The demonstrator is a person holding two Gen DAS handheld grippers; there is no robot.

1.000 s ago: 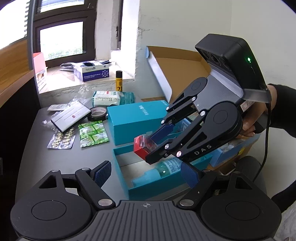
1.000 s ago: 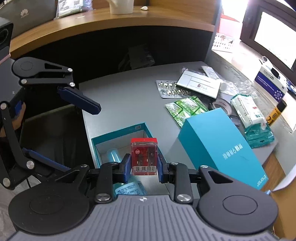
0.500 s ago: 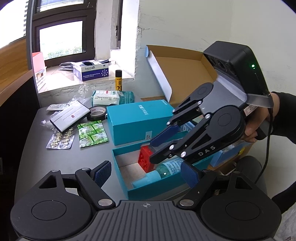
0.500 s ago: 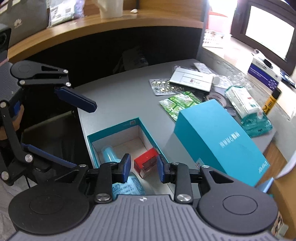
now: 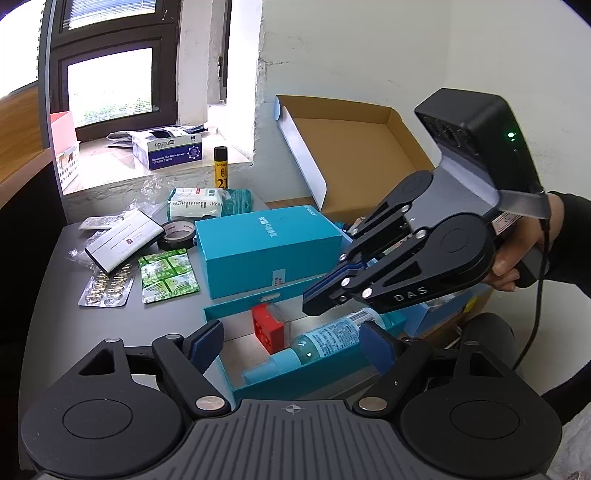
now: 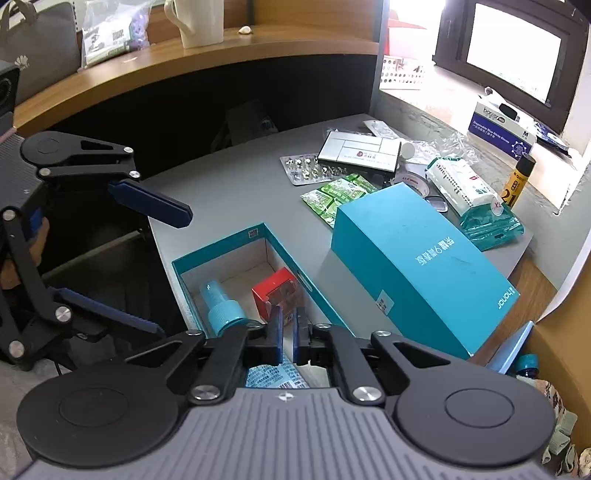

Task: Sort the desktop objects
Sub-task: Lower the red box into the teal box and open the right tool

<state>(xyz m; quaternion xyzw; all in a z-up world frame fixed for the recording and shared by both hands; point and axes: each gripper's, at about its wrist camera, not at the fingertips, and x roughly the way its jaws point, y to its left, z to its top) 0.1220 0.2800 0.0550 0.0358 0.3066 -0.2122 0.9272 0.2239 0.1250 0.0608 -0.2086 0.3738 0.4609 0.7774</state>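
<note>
I see a white mug (image 6: 195, 20) up on the wooden shelf (image 6: 221, 55). A glove box (image 5: 173, 149) sits on the window ledge (image 5: 122, 173) by the window (image 5: 110, 86).

The open teal tray (image 6: 226, 242) sits at the tabletop's (image 6: 229, 188) near edge, its far end bare, its near end filled by a red box (image 6: 275, 291) and spray bottle (image 6: 221, 314). The teal lid (image 6: 417, 254) walls its window side. The corner beyond is cluttered with packets.

On the tabletop (image 6: 236, 184), the open box (image 6: 221, 243) holds spray bottle (image 6: 221, 314) and small case (image 6: 277, 291) — its lid (image 6: 417, 258) lies beside it.
</note>
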